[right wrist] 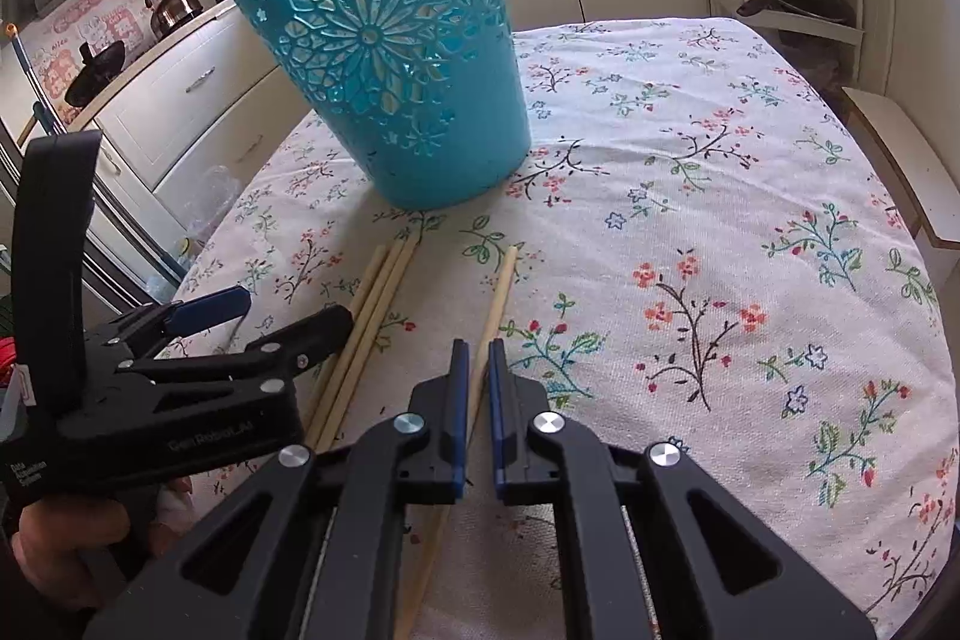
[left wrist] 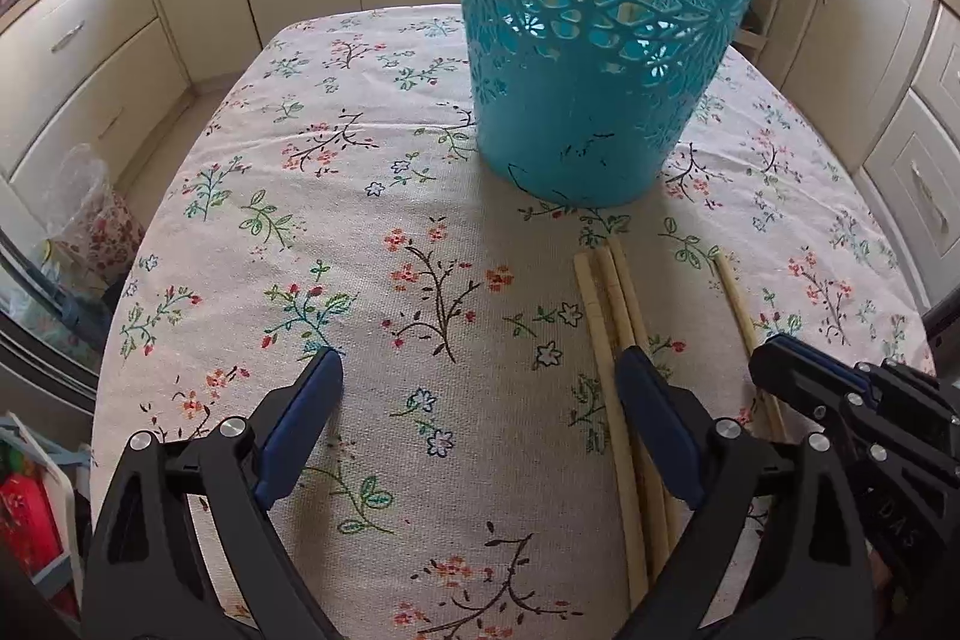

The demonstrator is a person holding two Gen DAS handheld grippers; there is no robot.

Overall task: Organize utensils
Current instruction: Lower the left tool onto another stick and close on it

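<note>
Right wrist view shows my worktop (right wrist: 750, 196) under its flowered cloth, with the teal cut-out basket (right wrist: 396, 88) upright at the far side; its inside is hidden from both views. Nearer me lie three chopsticks (right wrist: 372, 316) side by side and a single chopstick (right wrist: 497, 298) just apart. My right gripper (right wrist: 478, 358) has its jaws pinching that single chopstick. Only the left wrist view shows my left gripper (left wrist: 480, 370) head-on: jaws spread wide, holding nothing, the right-hand finger (left wrist: 648, 400) over the three.
</note>
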